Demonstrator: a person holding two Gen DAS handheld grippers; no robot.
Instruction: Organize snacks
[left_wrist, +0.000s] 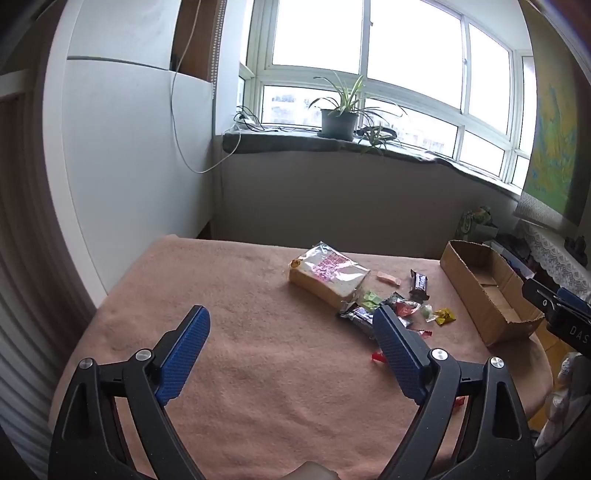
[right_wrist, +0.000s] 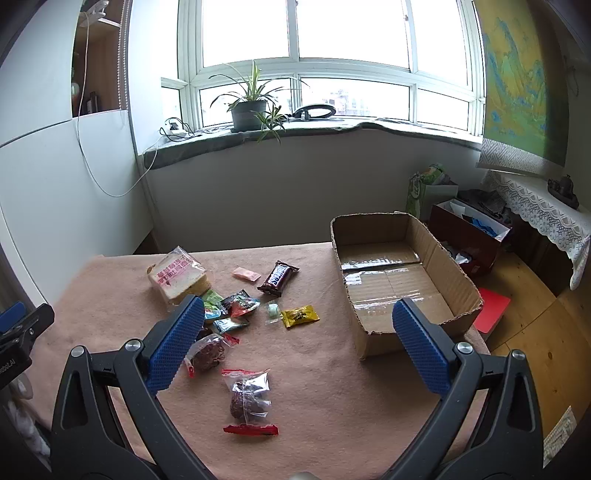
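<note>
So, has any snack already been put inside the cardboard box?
No, the cardboard box shows only its bare taped floor, and the snacks lie on the blanket.

Fuzzy cloth table cover (right_wrist: 325, 369), matt cardboard box (right_wrist: 454, 273), glossy plastic snack wrappers (right_wrist: 251, 391)

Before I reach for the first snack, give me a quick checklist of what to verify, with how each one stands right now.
1. Right gripper open with nothing between its fingers: ok.
2. Left gripper open with nothing between its fingers: ok.
3. Cardboard box open on top, nothing seen inside: ok.
4. Nearest clear-wrapped snack lies flat and apart from the rest: ok.
5. Snickers bar and yellow candy each lie free: ok.
6. Small packets beside the bread pack overlap, partly hidden by a finger: not ok for a clean single pick.
</note>
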